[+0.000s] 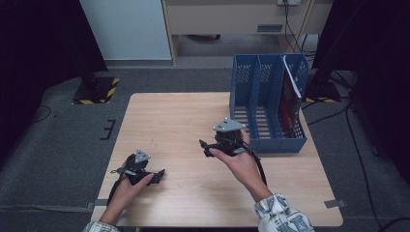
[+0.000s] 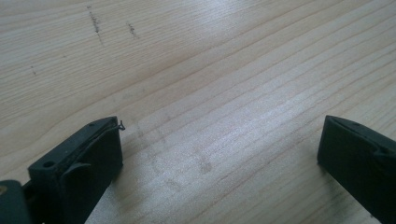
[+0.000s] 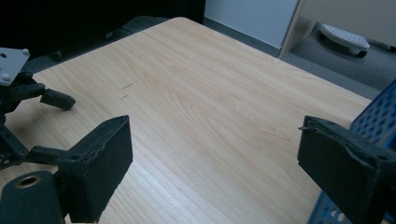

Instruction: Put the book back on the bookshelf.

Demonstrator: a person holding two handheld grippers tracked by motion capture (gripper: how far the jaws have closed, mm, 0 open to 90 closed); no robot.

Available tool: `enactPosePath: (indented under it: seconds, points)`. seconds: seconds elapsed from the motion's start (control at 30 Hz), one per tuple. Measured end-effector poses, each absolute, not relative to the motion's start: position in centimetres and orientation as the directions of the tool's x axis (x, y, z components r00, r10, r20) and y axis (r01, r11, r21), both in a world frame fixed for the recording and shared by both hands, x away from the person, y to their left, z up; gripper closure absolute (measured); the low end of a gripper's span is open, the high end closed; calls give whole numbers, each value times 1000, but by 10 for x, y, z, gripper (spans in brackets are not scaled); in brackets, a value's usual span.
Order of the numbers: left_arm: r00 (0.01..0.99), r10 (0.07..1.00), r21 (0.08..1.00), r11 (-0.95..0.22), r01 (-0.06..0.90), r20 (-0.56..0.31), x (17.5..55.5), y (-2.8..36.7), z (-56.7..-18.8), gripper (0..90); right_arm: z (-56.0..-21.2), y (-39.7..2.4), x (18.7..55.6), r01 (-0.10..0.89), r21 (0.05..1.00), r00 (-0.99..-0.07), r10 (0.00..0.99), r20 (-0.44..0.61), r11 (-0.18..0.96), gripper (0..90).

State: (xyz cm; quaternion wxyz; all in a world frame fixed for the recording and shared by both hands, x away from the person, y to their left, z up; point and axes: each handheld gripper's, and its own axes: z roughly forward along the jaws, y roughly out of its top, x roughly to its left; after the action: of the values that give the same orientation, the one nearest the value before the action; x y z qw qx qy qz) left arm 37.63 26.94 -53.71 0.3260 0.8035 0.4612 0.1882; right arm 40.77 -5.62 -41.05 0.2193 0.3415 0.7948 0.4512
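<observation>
My left gripper point(image 1: 155, 175) rests low on the wooden table point(image 1: 179, 121) near its front left, held by a hand. Its jaws stand wide apart over bare wood in the left gripper view, where the left gripper point(image 2: 219, 140) holds nothing. My right gripper point(image 1: 206, 147) hovers at the table's middle right, pointing left, just in front of a blue file rack point(image 1: 268, 104). In the right gripper view the right gripper point(image 3: 215, 144) is open and empty, and the left gripper point(image 3: 32, 93) shows farther off at the left.
The blue file rack has several slots, and a red and white book point(image 1: 290, 96) stands in its rightmost one. A corner of the rack point(image 3: 378, 116) shows beside my right jaw. Grey carpet, cables and dark stands surround the table.
</observation>
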Motion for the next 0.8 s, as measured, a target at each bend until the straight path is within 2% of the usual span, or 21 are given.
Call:
enactPosePath:
  seconds: [0.43,0.8]
  points:
    - [506,862,697,-363,619,0,377,269,-537,0,-446,-31,402,382,837,-710,704,-5,391,109]
    - [507,862,697,-363,618,-1,377,269,-537,0,-487,-36,391,437,787,-715,699,11,435,125]
